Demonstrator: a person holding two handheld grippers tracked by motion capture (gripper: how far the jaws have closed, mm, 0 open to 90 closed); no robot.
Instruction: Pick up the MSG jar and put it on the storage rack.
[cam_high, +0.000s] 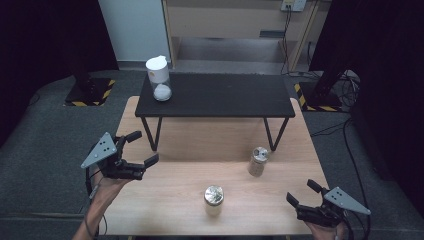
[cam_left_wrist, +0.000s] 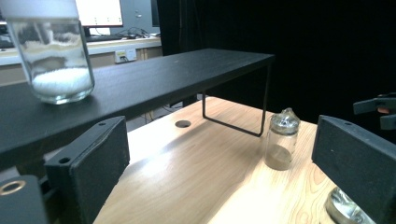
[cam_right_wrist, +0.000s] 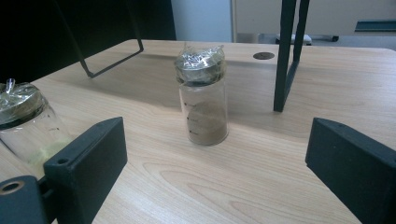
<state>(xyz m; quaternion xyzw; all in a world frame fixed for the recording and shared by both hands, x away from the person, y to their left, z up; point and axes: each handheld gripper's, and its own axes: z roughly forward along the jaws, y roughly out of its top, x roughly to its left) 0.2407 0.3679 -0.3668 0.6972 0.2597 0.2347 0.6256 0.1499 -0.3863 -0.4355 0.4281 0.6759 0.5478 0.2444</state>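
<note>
Pale wood grain runs across the worktop (cam_high: 170, 200), and at its near edge both tongs hover with jaws spread wide and nothing between them. At the near right corner the right tongs (cam_high: 305, 194) sit low, held from below by a hand (cam_high: 327, 231); at the left edge the left tongs (cam_high: 140, 148) are lifted a little higher above the other hand (cam_high: 107, 187).

Between them, close to the front edge, stands a small glass jar (cam_high: 213, 200) with a crinkled foil-like cover; its contents look pale yellowish in the right gripper view (cam_right_wrist: 28, 126), though the glass is dim there. A second covered jar (cam_high: 257, 161) stands farther back and to the right, upright, with brown powder in its bottom (cam_right_wrist: 204, 109); it is just beside the front right leg of a black riser shelf (cam_high: 215, 95) without touching it.

On the far left end of that shelf rests a taller jar with a white lid (cam_high: 159, 78), holding white powder (cam_left_wrist: 56, 60).
</note>
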